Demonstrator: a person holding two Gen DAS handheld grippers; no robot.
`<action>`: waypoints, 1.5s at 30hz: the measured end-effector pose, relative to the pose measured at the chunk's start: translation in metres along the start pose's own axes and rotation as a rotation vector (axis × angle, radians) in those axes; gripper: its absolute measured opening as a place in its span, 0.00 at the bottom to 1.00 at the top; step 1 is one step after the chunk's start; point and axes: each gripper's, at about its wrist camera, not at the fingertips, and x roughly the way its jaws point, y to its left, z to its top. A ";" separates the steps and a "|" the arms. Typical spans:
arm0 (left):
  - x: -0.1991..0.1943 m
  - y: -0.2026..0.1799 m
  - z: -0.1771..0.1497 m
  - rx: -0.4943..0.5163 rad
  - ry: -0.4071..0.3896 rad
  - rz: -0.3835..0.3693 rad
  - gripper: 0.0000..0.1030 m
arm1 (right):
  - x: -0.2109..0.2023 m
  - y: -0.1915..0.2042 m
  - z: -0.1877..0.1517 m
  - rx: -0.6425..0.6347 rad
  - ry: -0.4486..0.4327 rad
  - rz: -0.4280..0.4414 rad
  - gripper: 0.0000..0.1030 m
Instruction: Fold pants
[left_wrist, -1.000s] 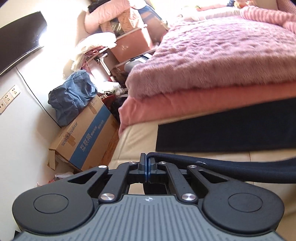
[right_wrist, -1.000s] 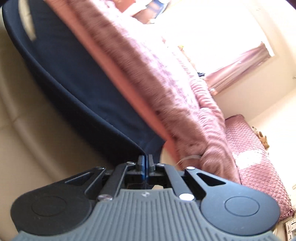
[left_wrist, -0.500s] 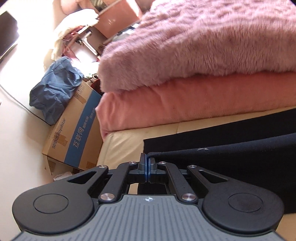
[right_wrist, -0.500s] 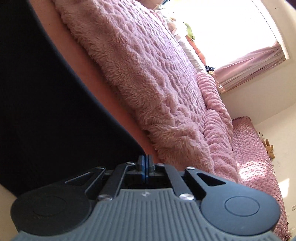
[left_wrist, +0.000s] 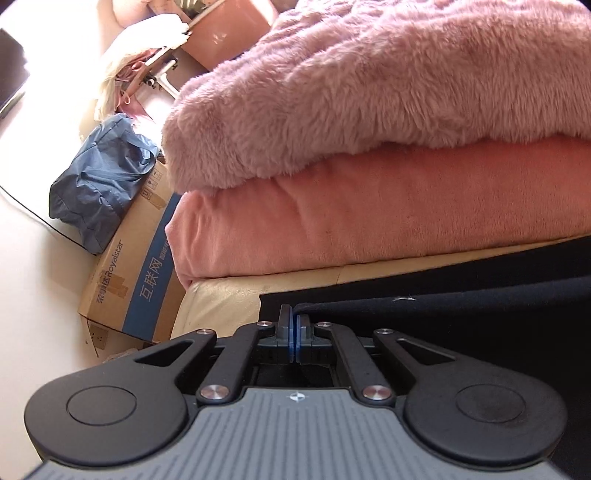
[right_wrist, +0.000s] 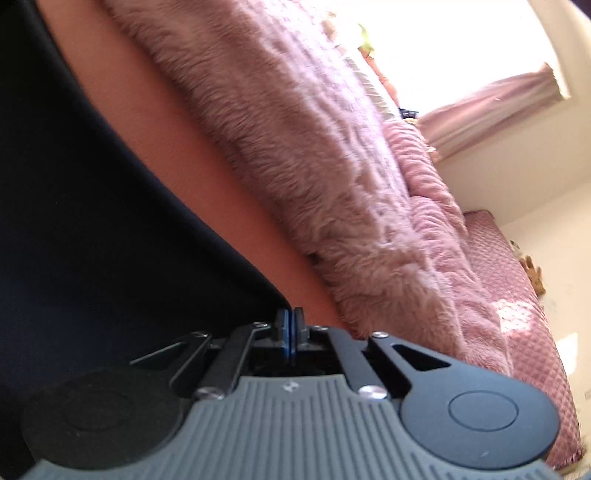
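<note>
Left wrist view: my left gripper (left_wrist: 294, 325) is clamped on a corner of the pants (left_wrist: 461, 306), which spread right of the jaws over a lower layer on the bed (left_wrist: 229, 295). My right gripper (right_wrist: 290, 328) pinches another edge, dark cloth spreading left of its jaws. The fabric looks soft, light and limp, so I judge hems and corners the best holds.
</note>
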 end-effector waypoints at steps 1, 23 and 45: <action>0.005 -0.004 0.000 0.018 0.015 0.004 0.01 | 0.006 0.003 0.001 -0.001 0.013 0.020 0.00; 0.013 -0.026 0.000 0.081 0.052 0.051 0.01 | 0.060 -0.144 -0.099 0.936 0.039 0.442 0.29; 0.017 -0.034 -0.004 0.112 0.077 0.094 0.01 | 0.084 -0.114 -0.078 0.813 -0.019 0.570 0.05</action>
